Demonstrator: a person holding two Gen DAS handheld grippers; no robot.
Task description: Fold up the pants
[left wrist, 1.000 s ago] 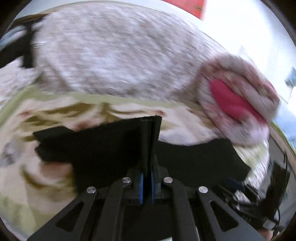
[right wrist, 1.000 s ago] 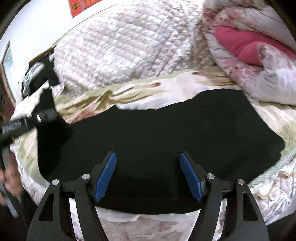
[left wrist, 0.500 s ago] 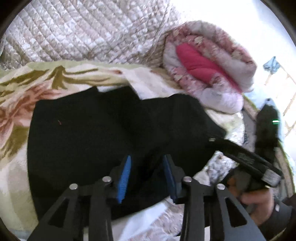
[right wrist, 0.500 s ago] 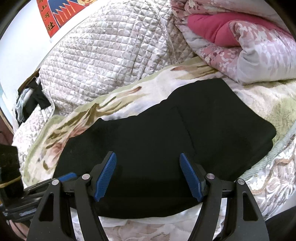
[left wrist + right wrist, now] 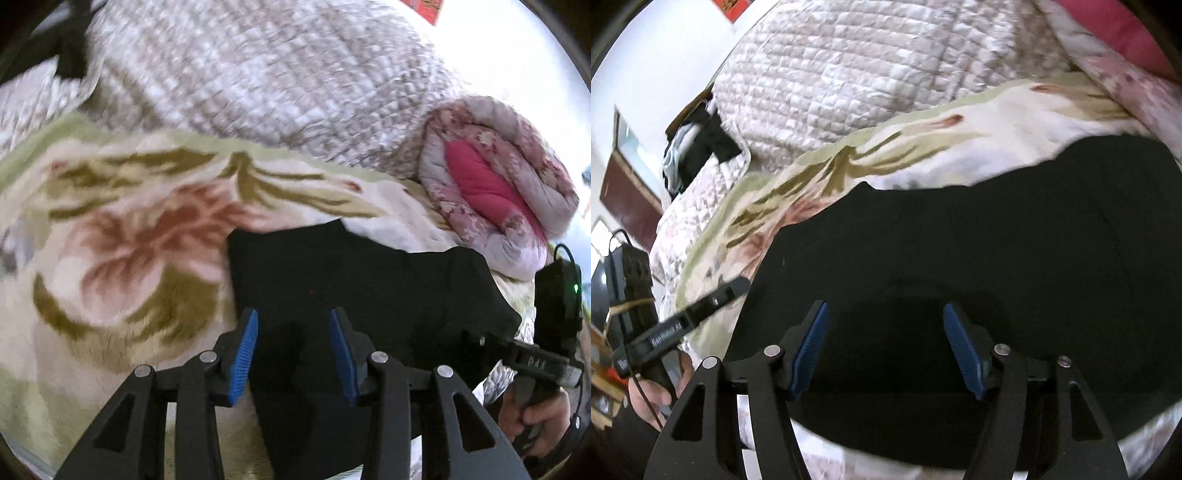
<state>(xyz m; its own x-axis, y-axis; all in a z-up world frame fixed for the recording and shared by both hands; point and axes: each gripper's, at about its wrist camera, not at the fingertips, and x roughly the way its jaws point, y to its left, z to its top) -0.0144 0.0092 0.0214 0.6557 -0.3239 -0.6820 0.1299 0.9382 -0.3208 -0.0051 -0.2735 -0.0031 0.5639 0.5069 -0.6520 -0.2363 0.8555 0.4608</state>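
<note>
Hovering with fingers spread, left gripper and right gripper overlook black pants.

Right wrist view: left gripper carries white lettering along side of body, reads roughly "GenRobot AI", blurred. Left wrist view: right gripper shows pale digits on body, maybe "046", unsure. Red poster on wall, top edge of right wrist view, has yellow marks, unreadable. Same poster in left wrist view: unreadable.
</note>
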